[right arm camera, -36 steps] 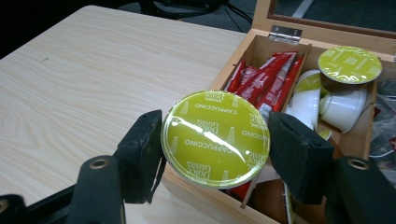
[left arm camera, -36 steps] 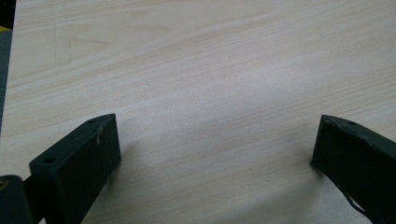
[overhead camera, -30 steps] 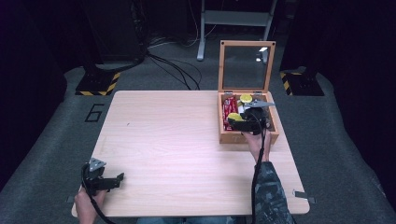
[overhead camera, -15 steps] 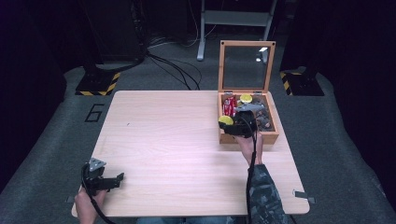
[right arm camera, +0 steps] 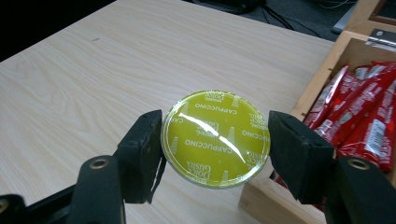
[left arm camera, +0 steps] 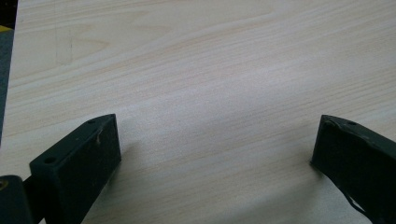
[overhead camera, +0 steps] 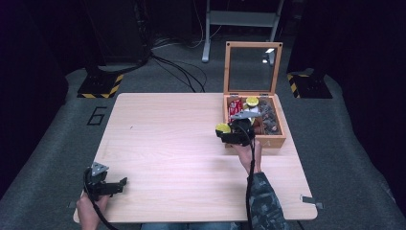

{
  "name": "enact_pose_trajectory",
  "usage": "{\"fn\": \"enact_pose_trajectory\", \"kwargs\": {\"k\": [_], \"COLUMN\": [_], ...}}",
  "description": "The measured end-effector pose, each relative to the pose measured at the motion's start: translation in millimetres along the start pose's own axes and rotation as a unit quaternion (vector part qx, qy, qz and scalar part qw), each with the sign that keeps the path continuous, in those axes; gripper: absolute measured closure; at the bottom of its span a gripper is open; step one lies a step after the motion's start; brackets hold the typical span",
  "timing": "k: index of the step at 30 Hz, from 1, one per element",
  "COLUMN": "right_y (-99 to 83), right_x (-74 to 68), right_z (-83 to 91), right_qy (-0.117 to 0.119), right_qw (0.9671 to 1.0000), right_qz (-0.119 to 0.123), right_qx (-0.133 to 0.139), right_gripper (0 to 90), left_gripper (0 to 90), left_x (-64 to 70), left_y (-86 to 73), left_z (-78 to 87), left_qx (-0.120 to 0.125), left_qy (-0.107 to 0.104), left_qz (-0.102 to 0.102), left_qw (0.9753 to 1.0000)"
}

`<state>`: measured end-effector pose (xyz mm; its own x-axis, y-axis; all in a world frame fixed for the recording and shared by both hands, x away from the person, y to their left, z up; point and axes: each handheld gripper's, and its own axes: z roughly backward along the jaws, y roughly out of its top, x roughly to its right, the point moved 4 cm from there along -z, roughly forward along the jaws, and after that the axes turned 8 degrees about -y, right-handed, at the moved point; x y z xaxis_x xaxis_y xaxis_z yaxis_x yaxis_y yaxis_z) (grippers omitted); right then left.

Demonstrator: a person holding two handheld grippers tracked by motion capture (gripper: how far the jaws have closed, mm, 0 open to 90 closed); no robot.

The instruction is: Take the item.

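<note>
Parked at the front-left corner of the pale wooden tabletop (overhead camera: 163, 143), left gripper (overhead camera: 112, 186), jaws spread wide over bare wood, grasping nothing. Lifted clear of the open wooden box with the glass lid (overhead camera: 279, 140) at the right edge within the last second and now carried leftward past its left wall: round yellow-green foil-topped cappuccino capsule (right arm camera: 215, 137), pinched by the rim in the right gripper (right arm camera: 215, 144). Judged a removal under way, with set-down on the tabletop still ahead.

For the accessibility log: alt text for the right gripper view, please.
The right gripper clamps a yellow-green capsule printed "Cappuccino" above the wooden table. At right, a wooden box holds red sachets.
</note>
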<state>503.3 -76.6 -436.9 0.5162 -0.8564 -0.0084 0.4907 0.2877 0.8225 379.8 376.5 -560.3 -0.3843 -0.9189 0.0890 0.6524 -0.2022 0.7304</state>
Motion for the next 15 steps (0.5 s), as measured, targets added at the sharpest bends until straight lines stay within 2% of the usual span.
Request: {"fn": "enact_pose_trajectory", "kwargs": {"k": [9, 15], "right_y": [-3.7, -12.4], "right_x": [-14.2, -29.1], "right_z": [-8.2, -22.3], "right_qy": [0.012, 0.027], "right_qw": [0.9999, 0.9995], "right_qz": [0.01, 0.014], "right_qx": [-0.001, -0.01], "right_gripper": [36.8, 36.7], "left_gripper": [0.8, 0.8], "left_x": [-0.1, 0.0], "left_y": [0.0, 0.0], "left_z": [0.1, 0.0], "left_qx": [0.0, 0.0], "left_qy": [0.0, 0.0], "left_qz": [0.0, 0.0], "left_qw": [1.0, 1.0]}}
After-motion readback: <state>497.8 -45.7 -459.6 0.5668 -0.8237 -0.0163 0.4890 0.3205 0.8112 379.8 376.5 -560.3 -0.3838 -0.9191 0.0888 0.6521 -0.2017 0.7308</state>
